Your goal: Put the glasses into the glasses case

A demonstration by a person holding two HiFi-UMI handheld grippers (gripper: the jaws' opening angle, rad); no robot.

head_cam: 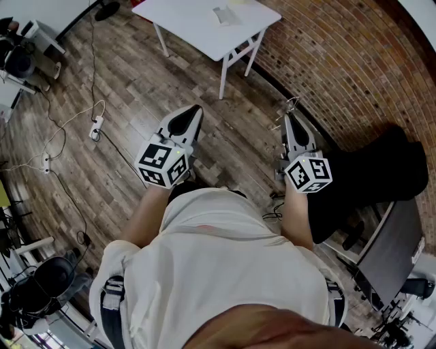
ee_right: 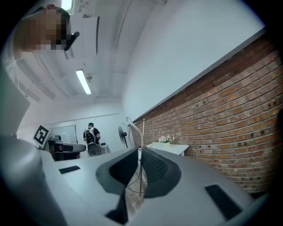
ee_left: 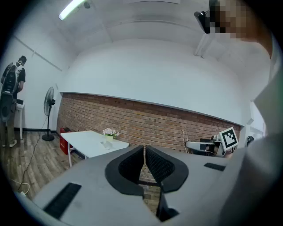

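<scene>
**Glasses in right gripper; left gripper empty**

Right gripper (ee_right: pixel 140 152): jaws clamped on the glasses (ee_right: pixel 134 130), a thin wire frame. The frame is pinched between the pads. A temple and a lens rim rise clear above the tips. In the head view this gripper (head_cam: pixel 289 117) is held out ahead of the person's right side. The glasses (head_cam: pixel 291 103) stick out at its tip, in the air and well apart from any surface.

Left gripper (ee_left: pixel 144 148): jaws pressed together, pads meeting, nothing between them. In the head view it (head_cam: pixel 193 116) is held out ahead of the person's left side, level with the right gripper and apart from it.

Floor (head_cam: pixel 136 82): wood planks, under both grippers. A power strip (head_cam: pixel 97 127) lies on it to the left with cables running off.

Table (head_cam: pixel 197 27): white, beyond both grippers, standing near the brick wall (head_cam: pixel 340 61). A small grey item (head_cam: pixel 225 15) lies on top; too small to say whether it is the case. The left gripper view shows flowers (ee_left: pixel 109 132) on the table and a red box (ee_left: pixel 66 134) on the floor beside it.

Fan (ee_left: pixel 49 99): on a stand, left of the table against the brick wall.

Second person (ee_left: pixel 13 84): standing at the far left of the room, back turned.
</scene>
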